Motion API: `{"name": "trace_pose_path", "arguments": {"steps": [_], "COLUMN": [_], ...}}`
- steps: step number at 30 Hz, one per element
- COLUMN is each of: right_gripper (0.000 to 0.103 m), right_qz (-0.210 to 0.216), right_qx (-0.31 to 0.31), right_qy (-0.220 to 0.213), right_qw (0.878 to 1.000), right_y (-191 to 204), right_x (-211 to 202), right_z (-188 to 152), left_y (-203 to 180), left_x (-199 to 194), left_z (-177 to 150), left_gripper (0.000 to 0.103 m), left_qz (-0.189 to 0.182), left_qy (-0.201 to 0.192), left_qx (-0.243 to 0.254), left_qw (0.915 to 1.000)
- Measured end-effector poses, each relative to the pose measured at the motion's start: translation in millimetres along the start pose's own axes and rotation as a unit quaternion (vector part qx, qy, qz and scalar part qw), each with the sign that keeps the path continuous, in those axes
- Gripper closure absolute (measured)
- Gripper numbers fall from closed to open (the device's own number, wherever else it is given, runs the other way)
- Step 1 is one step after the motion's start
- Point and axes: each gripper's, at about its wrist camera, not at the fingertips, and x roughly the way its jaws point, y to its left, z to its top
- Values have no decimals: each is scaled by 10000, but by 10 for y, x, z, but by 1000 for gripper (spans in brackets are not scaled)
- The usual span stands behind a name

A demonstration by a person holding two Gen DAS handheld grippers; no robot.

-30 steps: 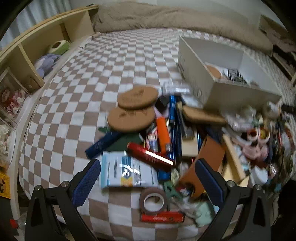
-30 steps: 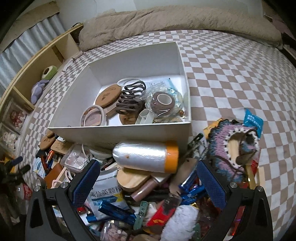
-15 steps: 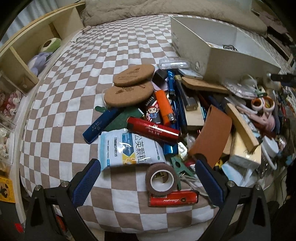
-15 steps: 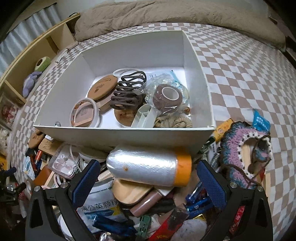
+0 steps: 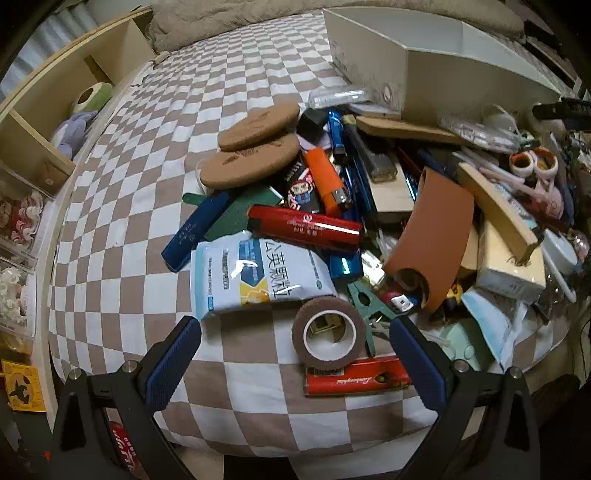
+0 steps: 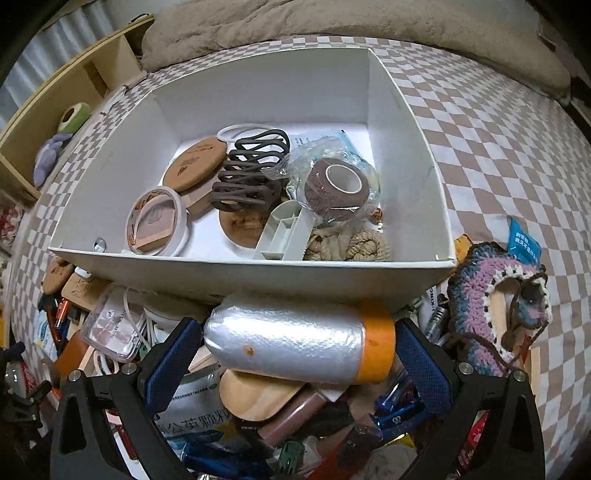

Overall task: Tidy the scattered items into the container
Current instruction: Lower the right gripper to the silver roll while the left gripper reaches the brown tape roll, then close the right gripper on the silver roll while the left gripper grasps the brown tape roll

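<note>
Box (image 6: 258, 273) part filled; right claw (image 6: 295, 350) open astride silver roll (image 6: 288, 347), closing next; left claw (image 5: 295, 343) open near tape (image 5: 328, 338).

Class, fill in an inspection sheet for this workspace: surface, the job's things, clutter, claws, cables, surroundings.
Surface: brown-and-white checked bedcover.
Job's things: white cardboard box partly filled, holding a wrapped brown tape roll and a dark wavy hair claw; silver cylinder with orange end lies outside against its near wall.
Clutter: loose brown tape roll, red tube, white-blue sachet, two cork discs.
Claws: left claw open, empty; right claw open, astride the cylinder.
Cables: nothing seen.
Surroundings: wooden shelf, beige blanket.
</note>
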Motion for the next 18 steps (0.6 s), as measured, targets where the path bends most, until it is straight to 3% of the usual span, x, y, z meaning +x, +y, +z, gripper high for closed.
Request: {"name": "trace_pose_path", "arguments": {"steps": [3, 18], "right_gripper": [14, 21], "right_qz": [-30, 425], "right_qx": [6, 222], "right_qy": [70, -59], "right_qw": [10000, 9988], "right_y": [5, -74], "right_x": [34, -138], "right_z": [-1, -20], "left_y": [-24, -156], "left_x": [27, 112], "left_z": [-20, -29], "left_gripper": [0, 6], "left_qz": [20, 101], "left_qy": [44, 125], "left_qx": [61, 349], "left_qw": [10000, 9993]}}
